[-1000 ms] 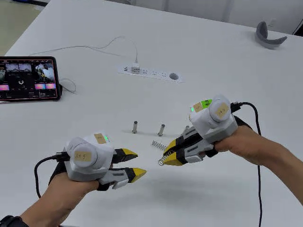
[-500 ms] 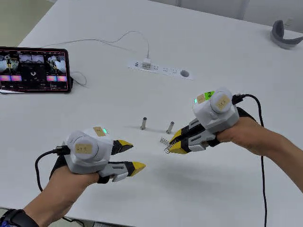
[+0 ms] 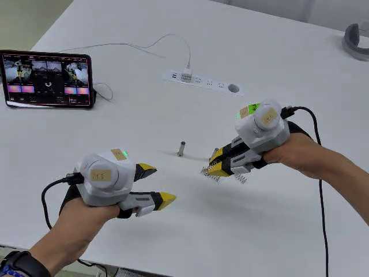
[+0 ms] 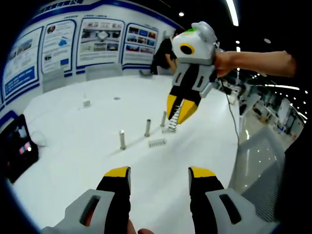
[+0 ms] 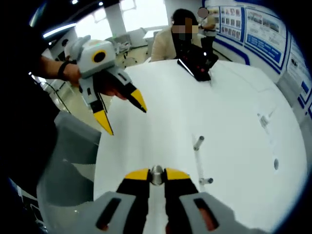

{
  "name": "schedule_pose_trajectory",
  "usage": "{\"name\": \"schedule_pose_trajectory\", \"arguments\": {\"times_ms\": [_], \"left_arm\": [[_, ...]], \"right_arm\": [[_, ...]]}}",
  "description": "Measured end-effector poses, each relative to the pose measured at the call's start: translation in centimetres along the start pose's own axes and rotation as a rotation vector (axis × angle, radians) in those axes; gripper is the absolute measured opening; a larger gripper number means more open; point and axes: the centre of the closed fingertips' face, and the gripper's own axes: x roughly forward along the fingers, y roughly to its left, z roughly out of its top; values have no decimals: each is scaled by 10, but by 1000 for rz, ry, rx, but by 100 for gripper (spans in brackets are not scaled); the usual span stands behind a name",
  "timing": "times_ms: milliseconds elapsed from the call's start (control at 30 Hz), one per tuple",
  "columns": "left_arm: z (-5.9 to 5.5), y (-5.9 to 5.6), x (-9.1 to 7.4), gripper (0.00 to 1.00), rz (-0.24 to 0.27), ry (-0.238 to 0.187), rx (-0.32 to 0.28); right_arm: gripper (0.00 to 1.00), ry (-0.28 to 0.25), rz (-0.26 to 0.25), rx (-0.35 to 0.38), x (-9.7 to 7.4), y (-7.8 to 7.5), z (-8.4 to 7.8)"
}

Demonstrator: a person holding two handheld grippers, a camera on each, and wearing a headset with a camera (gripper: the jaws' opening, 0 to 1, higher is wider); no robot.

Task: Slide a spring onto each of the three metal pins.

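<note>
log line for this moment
right gripper: shut on spring near pin | left gripper: open, empty | spare spring: on table

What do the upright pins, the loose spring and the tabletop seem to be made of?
Pins: seemingly bare metal, grey with a dull sheen. Loose spring: thin coiled wire, likely steel, silvery. Tabletop: smooth matte white, perhaps laminate; the look leaves it open.
</note>
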Motion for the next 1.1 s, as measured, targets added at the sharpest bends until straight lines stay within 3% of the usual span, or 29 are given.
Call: {"name": "schedule_pose_trajectory", "arguments": {"times_ms": [533,1100], "left_arm": [[-7,21,-9,60,57,9,-49],[-10,33,-15,66,93,13,-84]], "right_arm": [[12,34,-42,-16,17,-41,9],[13,7,-77,-4,35,-80,23]]}}
